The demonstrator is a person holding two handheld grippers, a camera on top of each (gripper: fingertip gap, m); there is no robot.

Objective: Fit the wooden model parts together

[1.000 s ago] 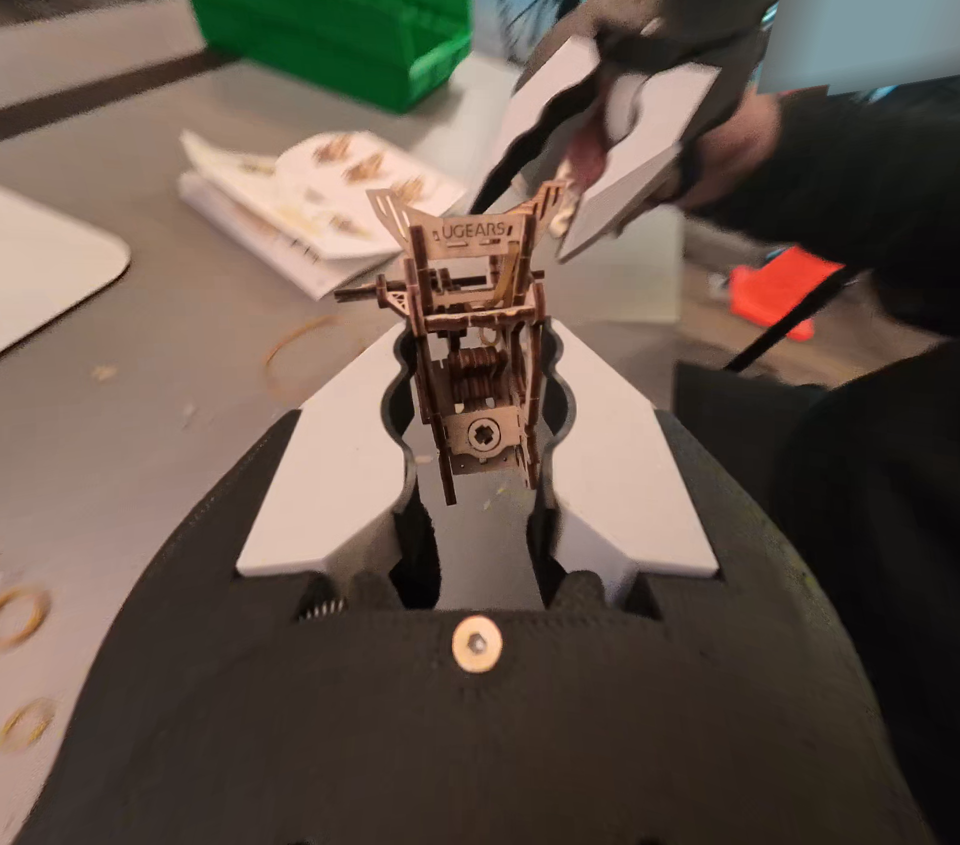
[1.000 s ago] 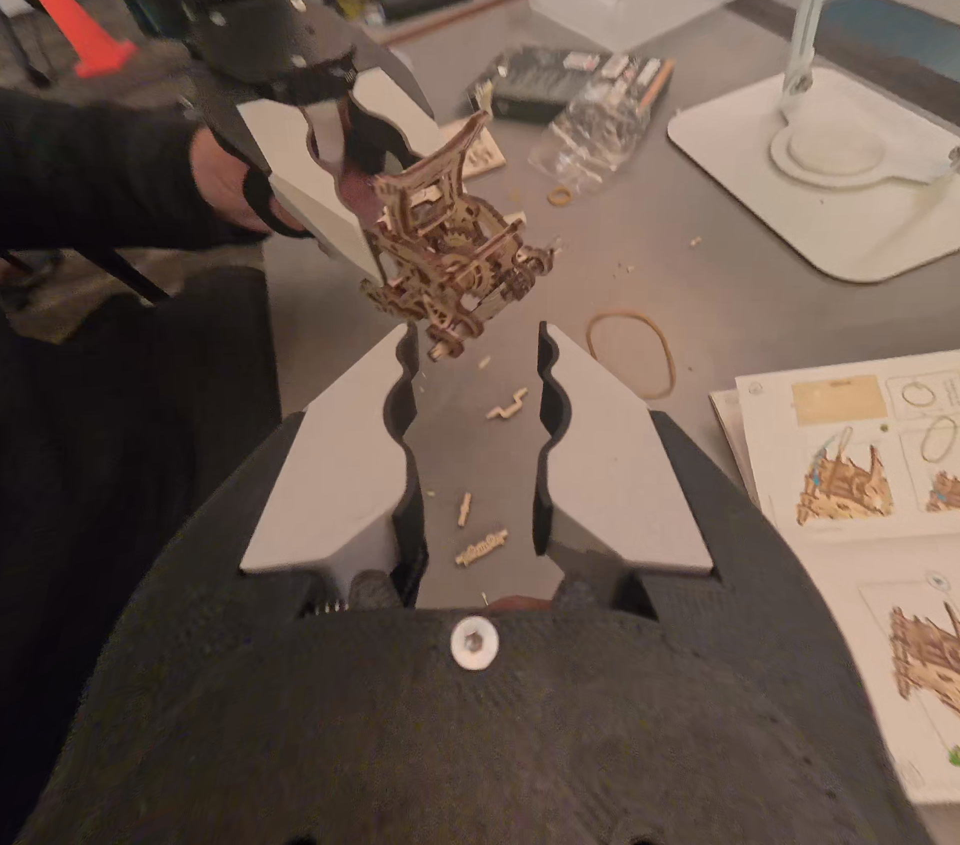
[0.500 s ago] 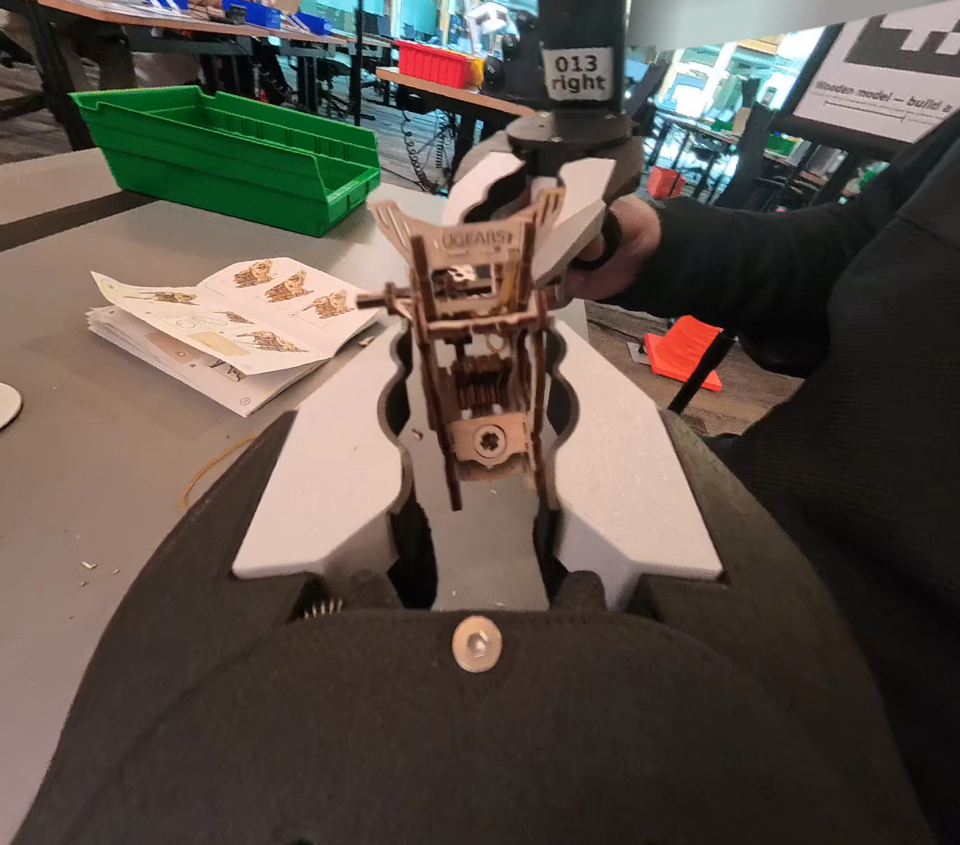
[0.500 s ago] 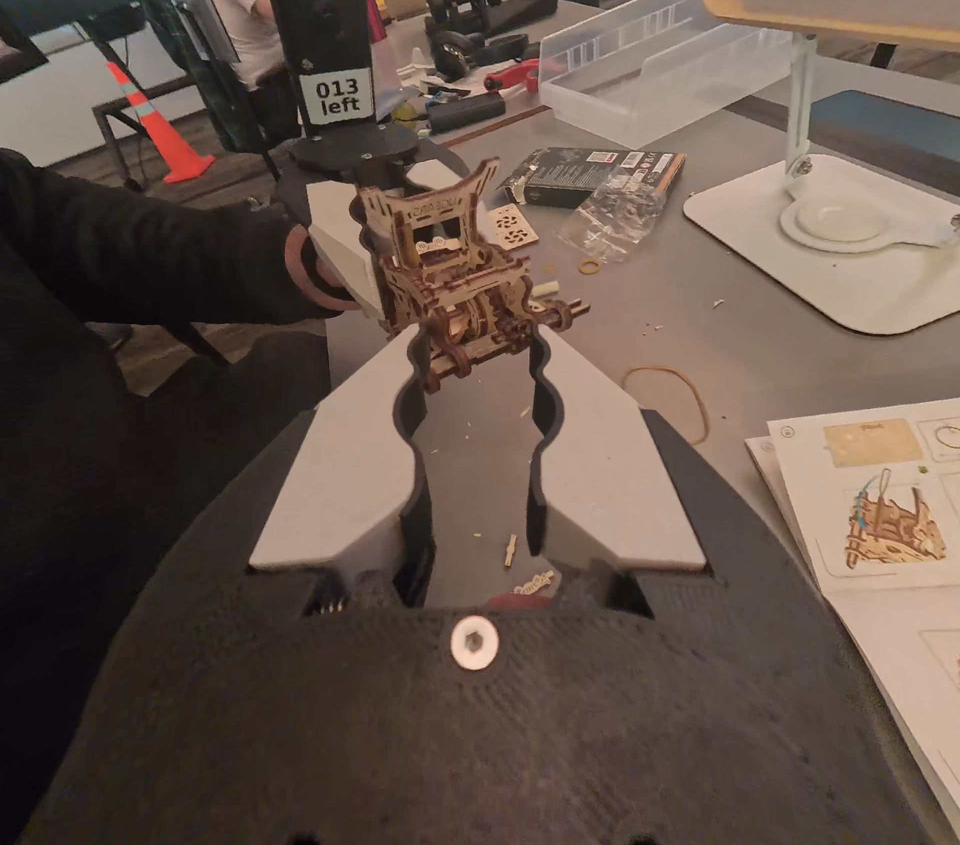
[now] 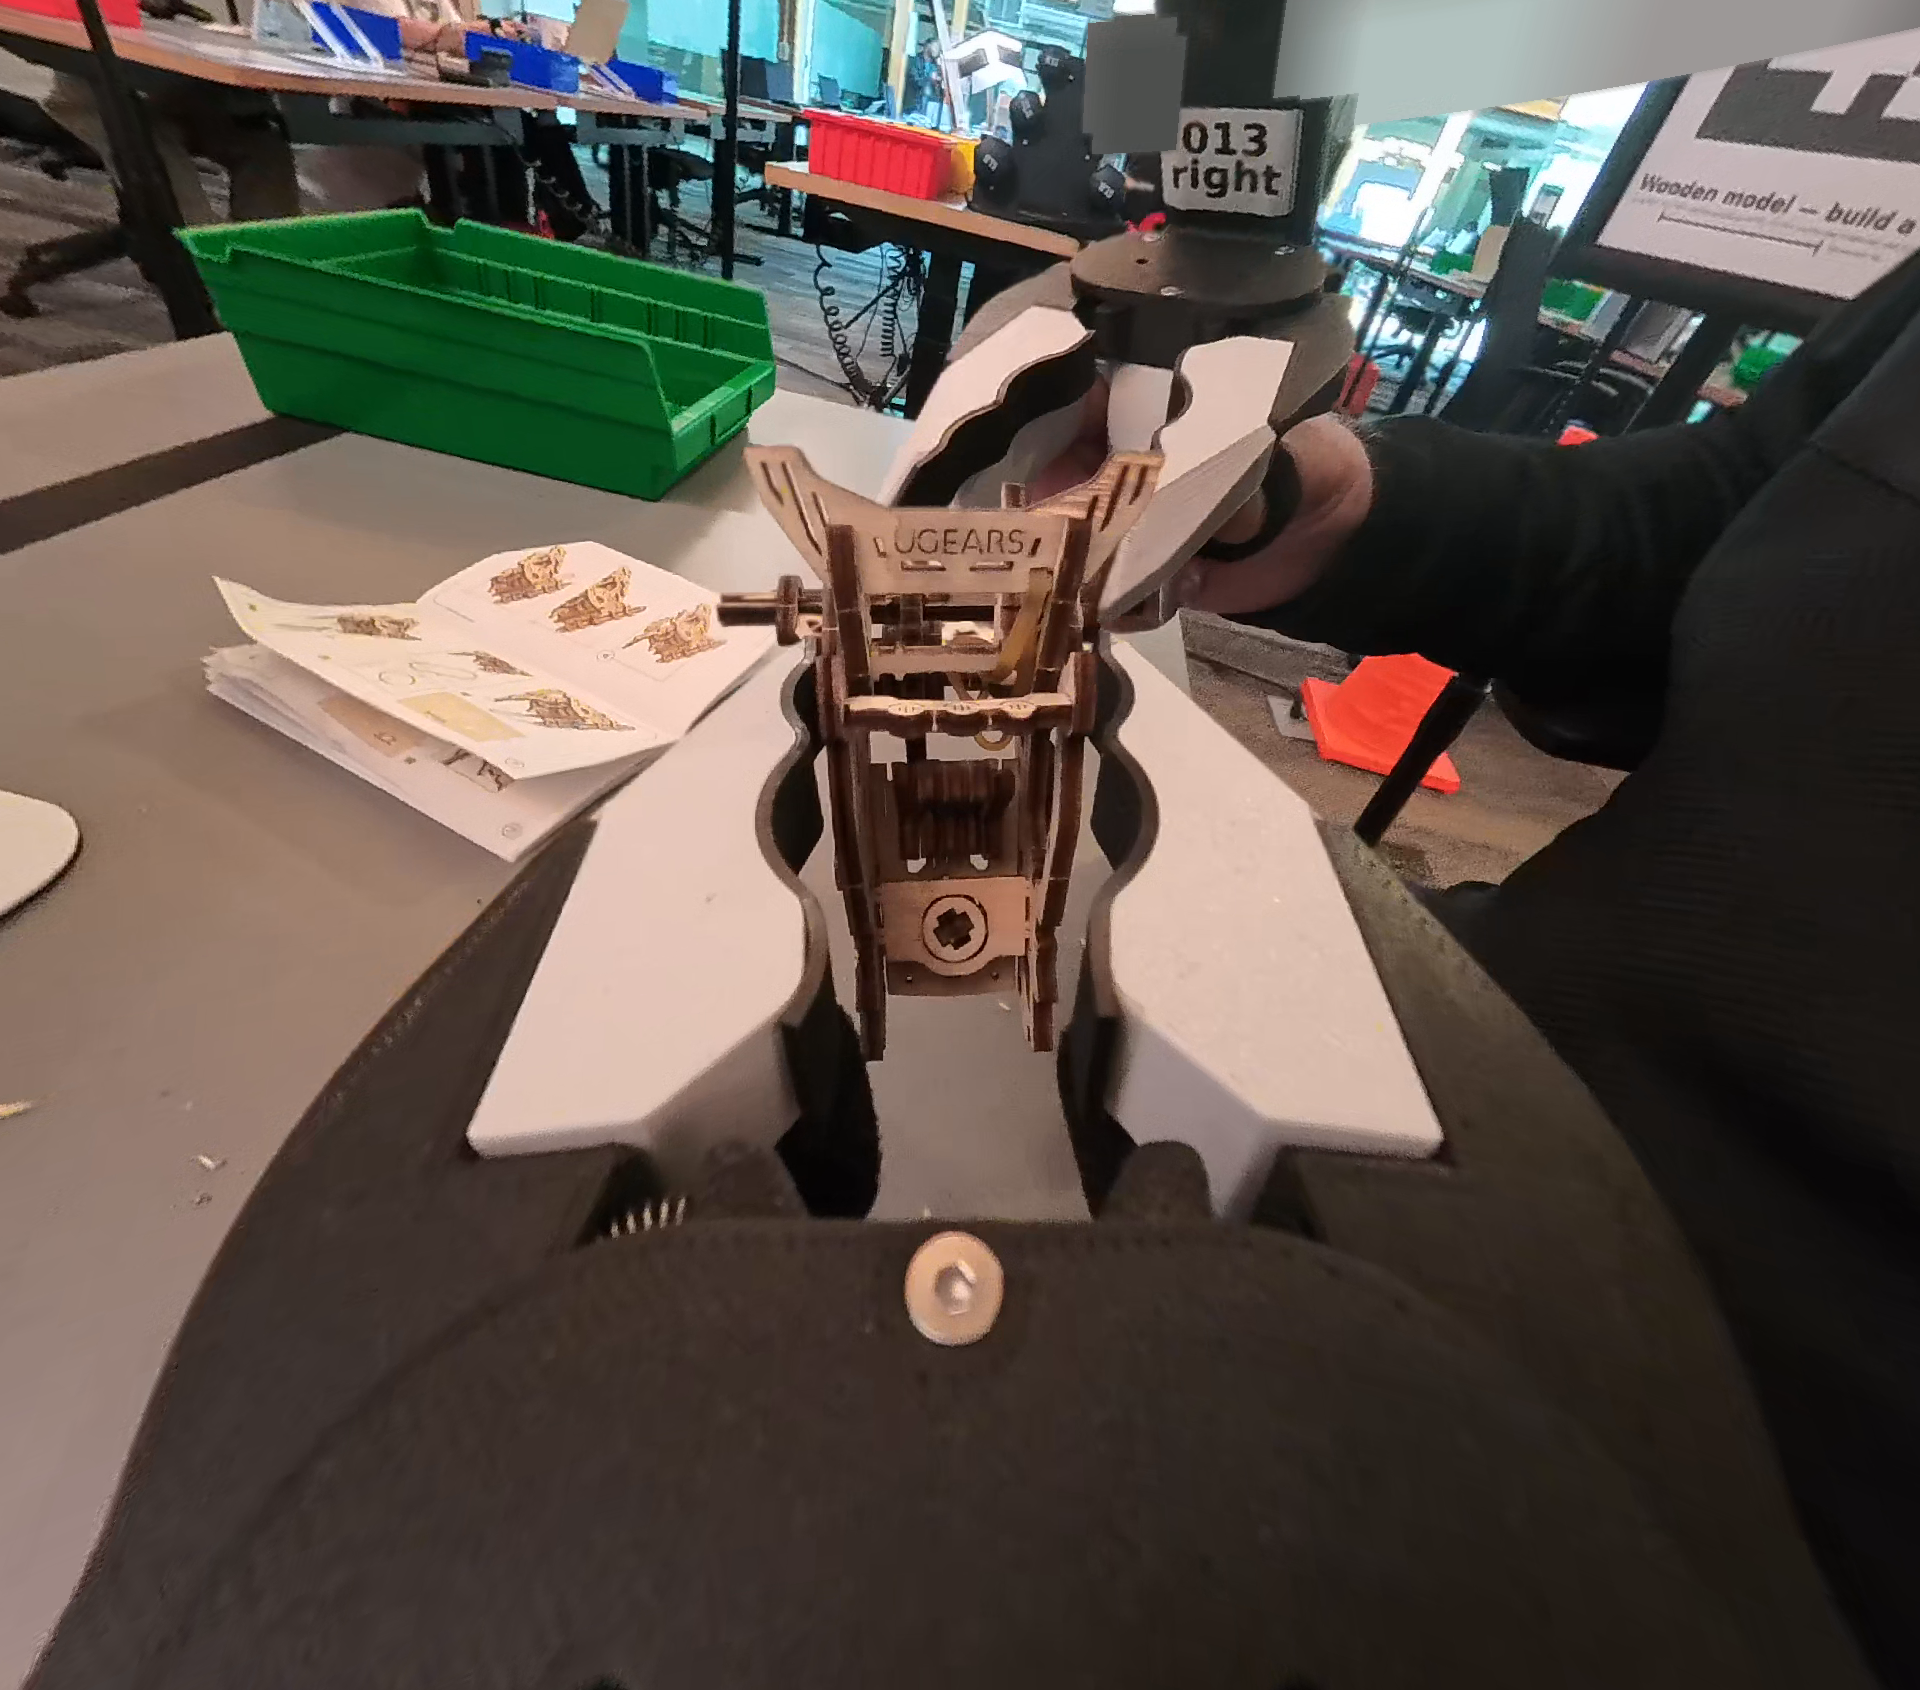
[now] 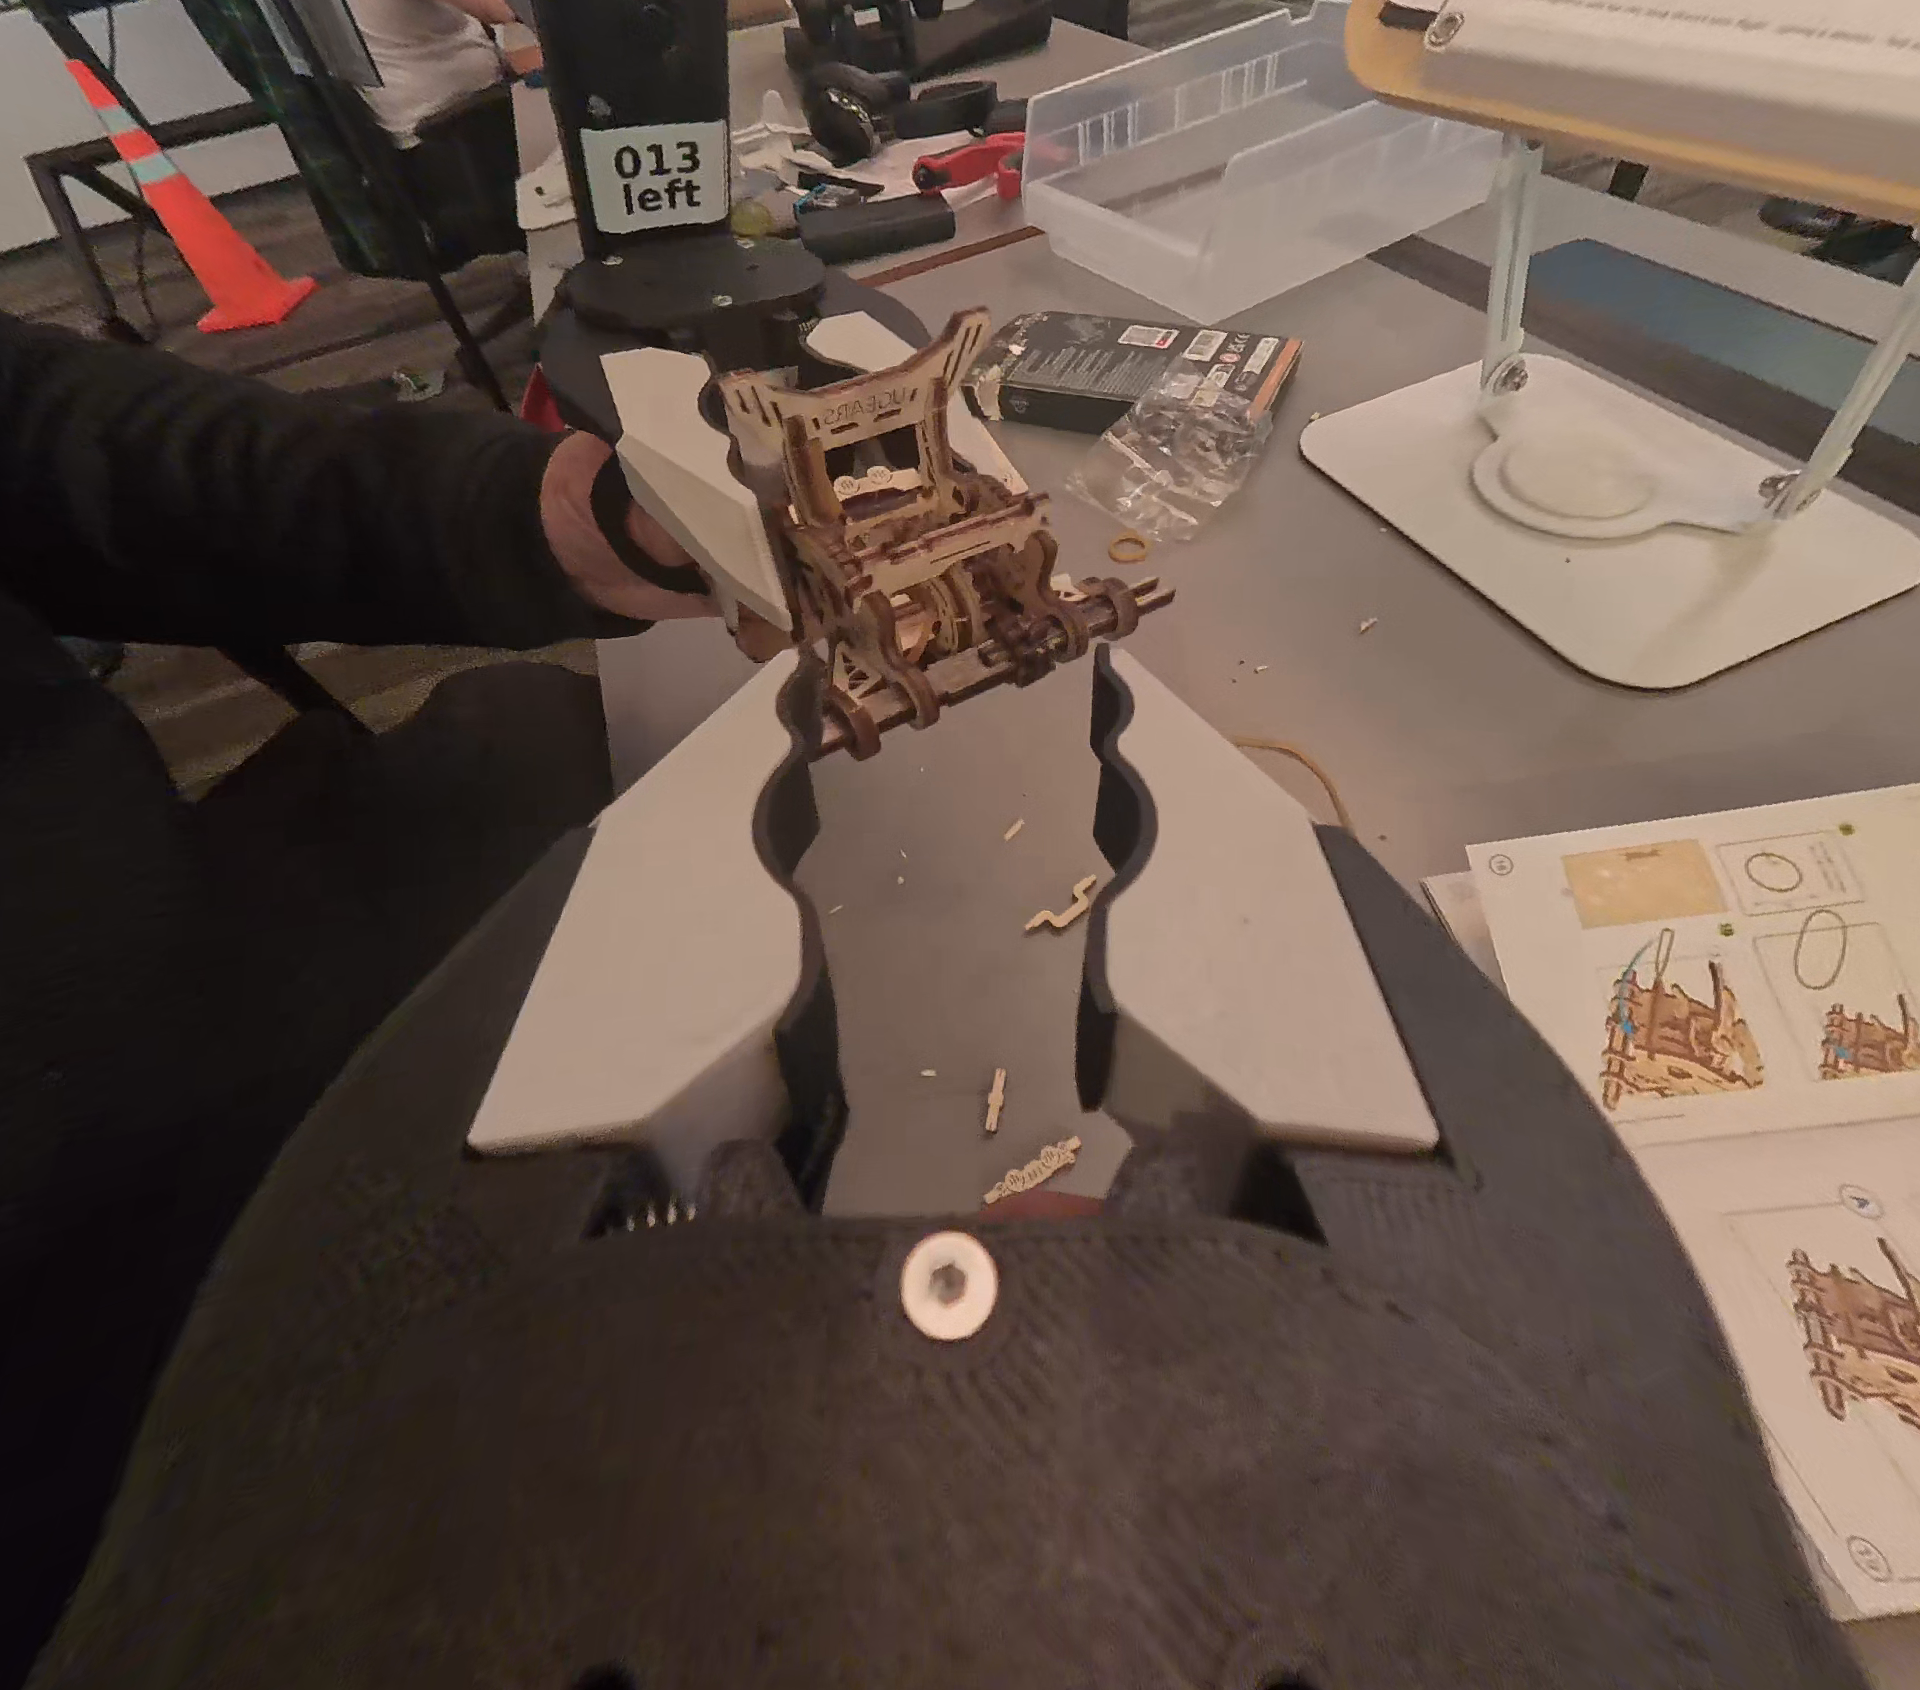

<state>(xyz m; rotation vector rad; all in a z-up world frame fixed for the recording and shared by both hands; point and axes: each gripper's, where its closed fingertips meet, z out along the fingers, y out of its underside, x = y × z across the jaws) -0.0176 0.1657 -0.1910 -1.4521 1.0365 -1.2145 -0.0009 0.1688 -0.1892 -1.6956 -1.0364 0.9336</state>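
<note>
**Left jaws clamped on the model, right jaws apart**

My left jaws are pressed against both side frames of the wooden model, gripping it up off the table. My left gripper has it standing on end: long axis runs straight out along my fingers, forked top plate at the far end, the round-holed plate nearest my camera. An axle sticks out crosswise to the left near the top.

My right gripper has its jaws apart, nothing between them but table. From that side the model hangs just beyond my fingertips, the lower axle close to my left fingertip; I can't tell if it touches.

Down on the table: loose wooden bits between the right fingers, an open instruction booklet, a green bin farther back, and a rubber band near a clear plastic bag.
</note>
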